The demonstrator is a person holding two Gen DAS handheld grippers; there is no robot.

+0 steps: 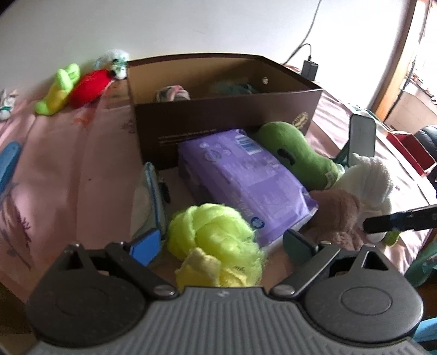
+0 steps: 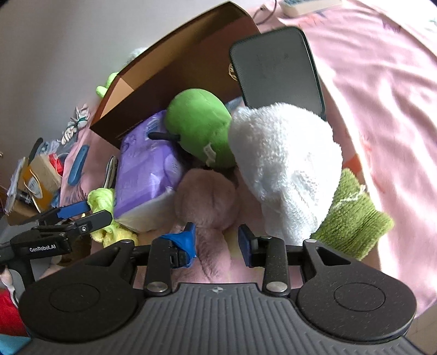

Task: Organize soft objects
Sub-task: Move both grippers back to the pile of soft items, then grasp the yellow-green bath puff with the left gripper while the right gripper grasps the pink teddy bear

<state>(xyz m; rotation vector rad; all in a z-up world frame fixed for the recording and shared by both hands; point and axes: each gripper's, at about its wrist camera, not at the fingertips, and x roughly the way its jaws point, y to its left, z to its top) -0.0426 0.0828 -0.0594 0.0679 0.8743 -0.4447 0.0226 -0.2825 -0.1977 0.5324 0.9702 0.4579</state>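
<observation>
I am working over a bed covered with a pink sheet (image 1: 82, 163), set against a plain white wall (image 1: 191, 24), with bright window light at the far right. A brown cardboard box (image 1: 224, 120) stands open near the far edge of the bed; a few soft things lie inside it, too blurred to name. A charger (image 1: 310, 69) with its cable sits behind the box's far right corner.

My left gripper (image 1: 221, 243) has its fingers spread wide on either side of a yellow-green mesh puff (image 1: 215, 237), which lies between them; whether either pad touches it I cannot tell. Just beyond it a purple plastic pack (image 1: 240, 177) leans against the box's front wall, with a green plush (image 1: 297, 153) beside it.

My right gripper (image 2: 217, 243) is spread too, its fingers straddling a pink plush (image 2: 207, 202), not yet pinching it. A white fluffy toy (image 2: 286, 169) lies touching the pink one, over a green knitted cloth (image 2: 352, 215). A dark flat device (image 2: 278, 68) stands tilted behind the white toy.

Toward the far left corner, near the wall, lie a red plush (image 1: 88, 86) and a lime-green plush (image 1: 58, 90), well apart from the pile.
</observation>
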